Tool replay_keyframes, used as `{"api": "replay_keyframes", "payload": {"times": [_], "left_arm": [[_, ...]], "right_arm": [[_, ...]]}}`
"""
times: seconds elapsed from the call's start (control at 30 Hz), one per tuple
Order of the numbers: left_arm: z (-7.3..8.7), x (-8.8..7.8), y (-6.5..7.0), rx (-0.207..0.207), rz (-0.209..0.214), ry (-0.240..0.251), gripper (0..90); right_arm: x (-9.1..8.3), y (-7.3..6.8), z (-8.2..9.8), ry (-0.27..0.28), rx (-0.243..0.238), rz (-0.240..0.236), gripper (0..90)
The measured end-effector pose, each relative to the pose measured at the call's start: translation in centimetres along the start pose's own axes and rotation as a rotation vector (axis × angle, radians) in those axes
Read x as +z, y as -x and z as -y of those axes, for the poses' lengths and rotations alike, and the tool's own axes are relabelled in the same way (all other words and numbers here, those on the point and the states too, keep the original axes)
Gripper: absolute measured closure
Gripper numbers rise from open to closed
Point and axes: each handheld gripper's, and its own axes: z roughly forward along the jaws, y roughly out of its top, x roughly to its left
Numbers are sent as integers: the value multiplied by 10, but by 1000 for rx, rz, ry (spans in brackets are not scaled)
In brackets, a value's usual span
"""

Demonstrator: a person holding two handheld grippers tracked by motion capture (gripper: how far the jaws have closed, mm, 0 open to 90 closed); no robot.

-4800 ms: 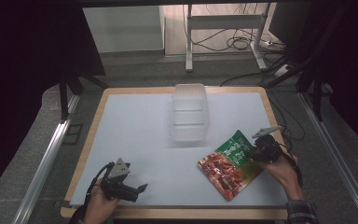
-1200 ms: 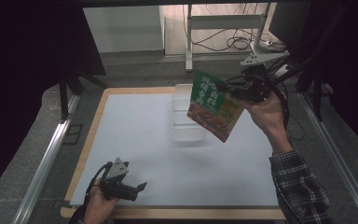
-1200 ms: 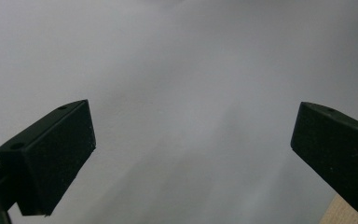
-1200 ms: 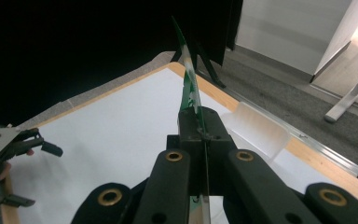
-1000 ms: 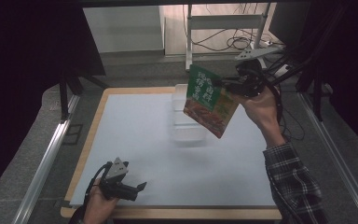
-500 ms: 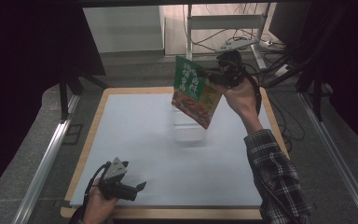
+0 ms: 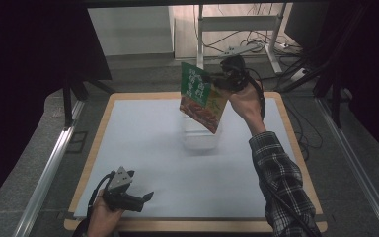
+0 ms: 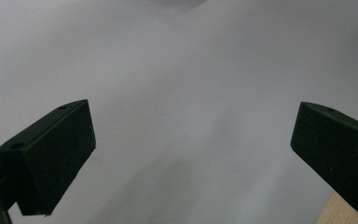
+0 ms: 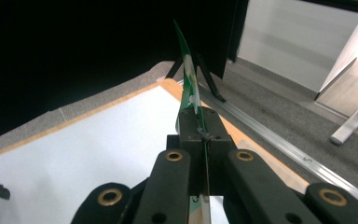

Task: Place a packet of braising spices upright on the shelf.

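right gripper pinching a green and red food packet up over the clear plastic box, left gripper spread wide, low on the white mat

packet hides container's far end | packet print too small

The green and red snack packet carried the only writing in sight: 2 columns of pale characters ran down its green upper part, above the red picture of food. They looked like East Asian script, but they were too small and blurred to read. No brand, number or sign could be made out on anything else.
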Motion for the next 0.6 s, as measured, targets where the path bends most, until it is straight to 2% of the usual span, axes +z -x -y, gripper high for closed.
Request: {"api": "replay_keyframes", "payload": {"times": [0.3, 0.6], "left_arm": [[3, -3, 1, -8, -12, -5, 0], [7, -8, 0, -27, -31, -1, 0]], "right_arm": [[4, 2, 14, -39, -14, -60, 886], [18, 4, 24, -117, -15, -74, 884]]}}
